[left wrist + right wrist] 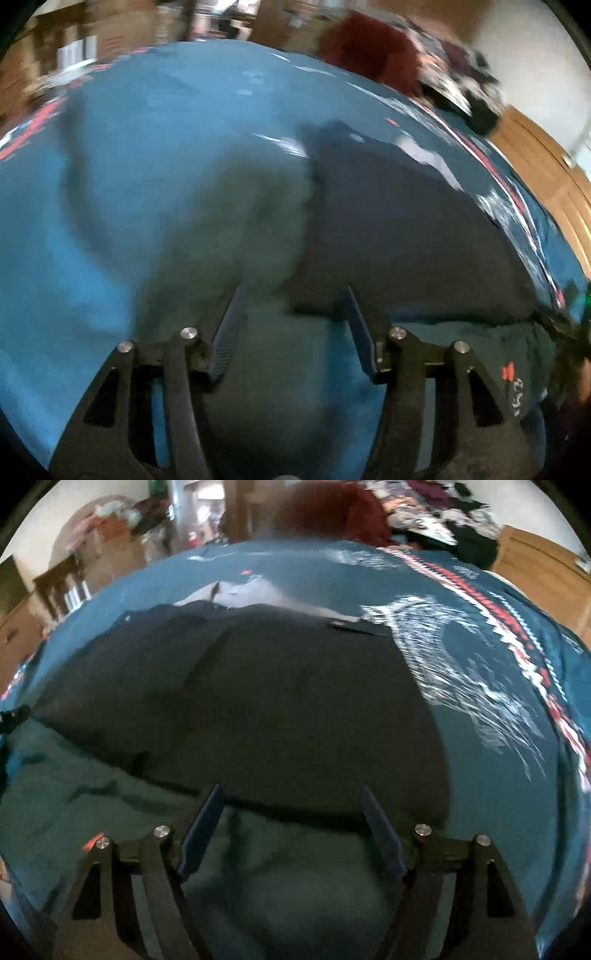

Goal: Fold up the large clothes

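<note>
A dark navy garment (258,701) lies spread flat on a teal blanket (480,812) that bears white and red patterns. Its near hem runs just beyond my right gripper (291,794), which is open with nothing between its fingers. In the left wrist view the same navy garment (399,240) fills the right half, with its near left corner just ahead of my left gripper (295,291). That gripper is open and holds nothing. Both views are motion-blurred.
A dark red cloth heap (369,55) and a pile of mixed clothes (443,513) sit at the far edge of the blanket. Wooden furniture (546,177) stands to the right. A dark green cloth (74,794) lies at the near left.
</note>
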